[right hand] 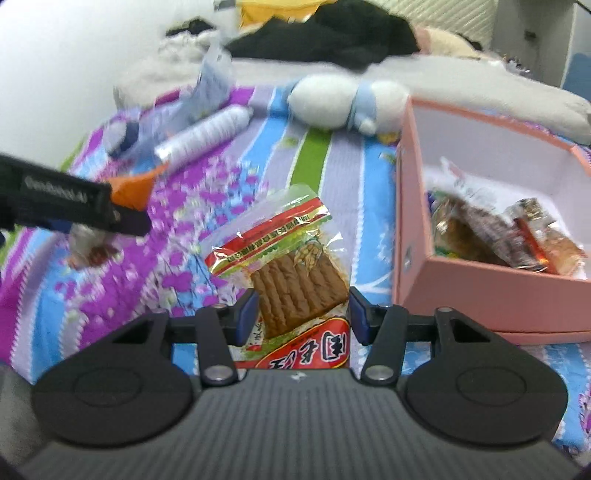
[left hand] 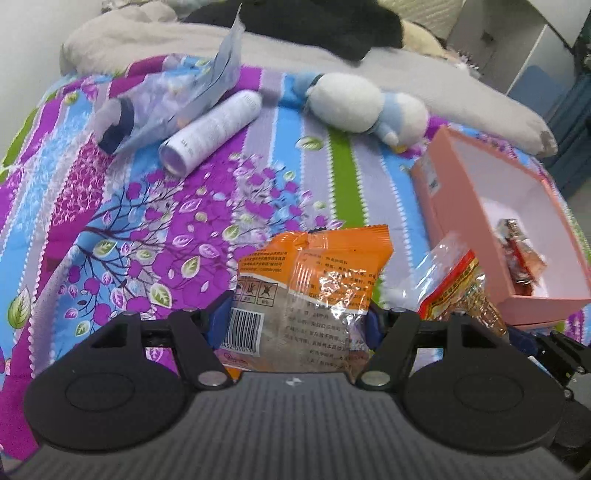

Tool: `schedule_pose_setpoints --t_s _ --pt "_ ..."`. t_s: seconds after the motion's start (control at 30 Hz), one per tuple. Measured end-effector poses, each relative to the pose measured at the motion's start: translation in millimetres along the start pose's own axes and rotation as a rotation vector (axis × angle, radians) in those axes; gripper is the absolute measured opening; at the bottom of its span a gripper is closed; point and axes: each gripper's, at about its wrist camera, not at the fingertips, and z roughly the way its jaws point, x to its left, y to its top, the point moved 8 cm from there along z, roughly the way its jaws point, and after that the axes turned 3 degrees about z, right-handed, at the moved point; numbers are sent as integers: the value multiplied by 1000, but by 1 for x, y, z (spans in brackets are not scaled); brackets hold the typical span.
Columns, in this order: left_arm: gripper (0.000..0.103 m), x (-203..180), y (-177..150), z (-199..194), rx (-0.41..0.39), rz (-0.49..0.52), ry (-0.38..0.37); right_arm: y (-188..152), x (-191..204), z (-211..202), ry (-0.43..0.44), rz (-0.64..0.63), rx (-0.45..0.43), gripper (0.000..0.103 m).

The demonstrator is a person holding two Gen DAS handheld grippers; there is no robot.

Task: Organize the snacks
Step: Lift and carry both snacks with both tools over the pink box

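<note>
My left gripper (left hand: 295, 325) is shut on an orange snack packet (left hand: 314, 280) and holds it above the patterned bedspread. My right gripper (right hand: 300, 314) is shut on a clear packet with a red band and a brown ridged biscuit (right hand: 291, 273); that packet also shows in the left wrist view (left hand: 458, 291). The left gripper with its orange packet (right hand: 135, 190) appears at the left of the right wrist view. A pink box (right hand: 476, 291) with a white inside stands to the right and holds several wrapped snacks (right hand: 506, 236); the box also shows in the left wrist view (left hand: 458, 199).
On the bedspread (left hand: 166, 221) lie a white cylinder bottle (left hand: 214, 129), a crumpled clear plastic bag (left hand: 177, 99) and a white-and-blue plush toy (left hand: 369, 105). A grey pillow (left hand: 461, 92) and black cloth (left hand: 317, 26) lie behind them. A small snack lies below the left gripper (right hand: 88, 247).
</note>
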Motion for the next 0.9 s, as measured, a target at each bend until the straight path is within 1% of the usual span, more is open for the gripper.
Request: schedule_pose_setpoints --t_s 0.1,0.23,0.5,0.7,0.9 --pt "72 -16 6 -16 -41 14 -46 11 -6 -20 -4 17 -45 54" --pt "72 -38 16 -37 -91 48 -67 25 -13 -45 -28 14 -104 54" --pt "72 -75 30 -64 -143 72 -125 44 -31 -87 -61 20 -195 54" --pt "72 -108 28 -75 -153 127 -169 42 -51 -108 -102 40 -228 54" --pt "72 -133 26 -78 -162 146 -210 31 -71 -122 -137 64 -228 54"
